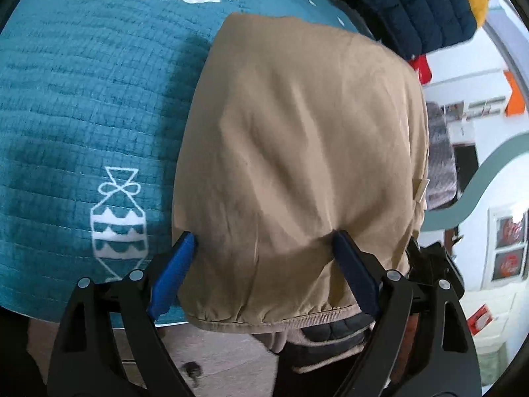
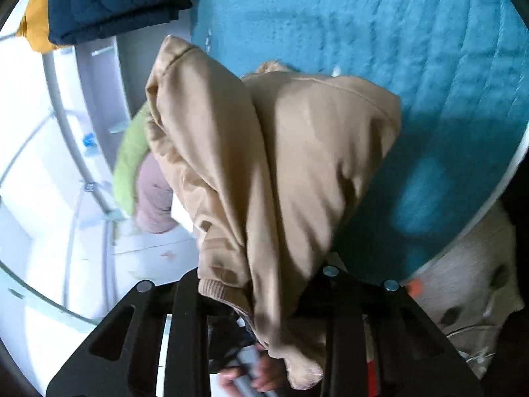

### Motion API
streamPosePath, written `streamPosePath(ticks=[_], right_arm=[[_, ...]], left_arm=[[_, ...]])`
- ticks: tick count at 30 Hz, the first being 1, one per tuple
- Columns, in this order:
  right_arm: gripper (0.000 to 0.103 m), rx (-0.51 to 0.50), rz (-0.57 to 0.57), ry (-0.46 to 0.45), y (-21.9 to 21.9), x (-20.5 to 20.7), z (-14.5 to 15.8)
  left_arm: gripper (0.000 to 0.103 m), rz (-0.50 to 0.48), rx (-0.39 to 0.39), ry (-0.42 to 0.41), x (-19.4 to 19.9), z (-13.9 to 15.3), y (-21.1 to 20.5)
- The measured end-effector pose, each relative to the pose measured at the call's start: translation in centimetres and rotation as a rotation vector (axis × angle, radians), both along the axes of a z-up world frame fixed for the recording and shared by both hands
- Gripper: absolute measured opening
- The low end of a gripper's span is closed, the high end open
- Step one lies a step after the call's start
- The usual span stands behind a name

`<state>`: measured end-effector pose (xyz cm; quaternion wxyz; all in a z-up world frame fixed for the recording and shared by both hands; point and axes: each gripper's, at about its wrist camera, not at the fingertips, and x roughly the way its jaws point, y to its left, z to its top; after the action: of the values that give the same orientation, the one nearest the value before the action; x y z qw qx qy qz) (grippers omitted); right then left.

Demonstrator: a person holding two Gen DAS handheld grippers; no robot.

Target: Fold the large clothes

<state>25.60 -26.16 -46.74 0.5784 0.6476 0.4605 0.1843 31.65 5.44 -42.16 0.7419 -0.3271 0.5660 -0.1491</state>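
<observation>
Blue pads [image 1: 175, 264] of the left gripper [image 1: 264, 248] sit wide apart with the tan jacket [image 1: 297, 132] bulging between them; cloth touches both pads, yet the jaws are spread and not pinching it. One jacket is in play, and it lies on the teal quilt [image 1: 82, 99], its ribbed hem hanging just over the quilt's near edge. In the right view the jacket [image 2: 297, 165] drapes over the right gripper [image 2: 264, 297] and hides the fingertips, so I cannot tell how far those jaws are closed or whether they hold cloth. The step in hand looks like taking up the hem side to fold the jacket over itself on the quilt. To do it well, the left jaws should probably close on the hem seam rather than on the puffed middle, and both grips should lift level so the fold lands square and no sleeve trails off the quilt. Counted: two grippers, one tan jacket, one quilt, and one dark blue padded garment [image 1: 413, 10] beyond the jacket at the quilt's far edge.
</observation>
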Motion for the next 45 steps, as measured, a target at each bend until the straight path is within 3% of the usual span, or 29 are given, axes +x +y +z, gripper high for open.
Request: streamPosePath(ticks=[3,5,10,12,13,15,16,21,23,25,26,27,29,31,36,45], right_arm=[[0.025,0.063,-0.001,-0.02,1.0,0.9,0.9],[0.025,0.039,0.001,-0.034,1.2,1.6,1.5],[0.025,0.082,-0.05,0.077,1.4,0.5,-0.1],[0.025,0.096,-0.043,0.09,2.4,0.0,-0.7],[0.025,0.063,-0.036,0.088,2.6,0.0,-0.6],[0.03,-0.167,-0.004,0.073,2.6,0.3,-0.1],[0.032,-0.226,-0.003,0.082,2.5,0.6,-0.4],[0.064,-0.359,-0.008,0.116,2.2,0.3,-1.5],[0.068,-0.34,-0.001,0.102,2.2,0.5,-2.5],[0.057,-0.277,-0.012,0.083,1.7,-0.7,-3.5],[0.04,-0.251,-0.006,0.066,1.8,-0.6,-3.6],[0.032,-0.235,-0.001,0.044,1.7,-0.6,-3.2],[0.026,-0.307,0.041,-0.035,1.7,-0.7,-0.8],[0.025,-0.446,0.092,-0.148,2.2,-0.5,2.7],[0.023,-0.606,0.127,-0.333,2.4,0.8,9.8],[0.023,-0.619,0.068,-0.456,-1.4,3.2,16.1]], left_arm=[[0.085,0.05,-0.04,-0.033,-0.4,0.9,1.2],[0.086,0.077,-0.034,-0.053,-0.3,1.7,2.2],[0.088,0.109,0.007,-0.034,-1.8,1.1,5.2],[0.088,0.11,-0.016,0.002,-2.7,0.0,5.9],[0.088,0.111,-0.021,0.027,-3.2,-0.7,5.8],[0.088,0.111,-0.028,0.052,-3.5,-1.6,5.6],[0.088,0.108,-0.022,0.058,-3.2,-1.8,5.1],[0.088,0.089,0.003,0.055,-3.6,-2.5,2.9],[0.088,0.092,-0.001,0.052,-3.4,-2.4,2.3],[0.088,0.083,-0.001,0.039,-3.2,-2.2,2.1],[0.085,0.07,0.01,0.011,-3.3,-1.7,1.9],[0.078,0.058,0.016,-0.013,-2.9,-1.2,1.6],[0.069,0.031,0.027,-0.088,-2.9,0.6,1.3],[0.064,0.02,0.047,-0.143,-2.9,2.1,0.9],[0.057,0.007,0.049,-0.254,-2.6,5.9,-1.0],[0.056,0.007,-0.044,-0.358,1.2,10.5,-5.3]])
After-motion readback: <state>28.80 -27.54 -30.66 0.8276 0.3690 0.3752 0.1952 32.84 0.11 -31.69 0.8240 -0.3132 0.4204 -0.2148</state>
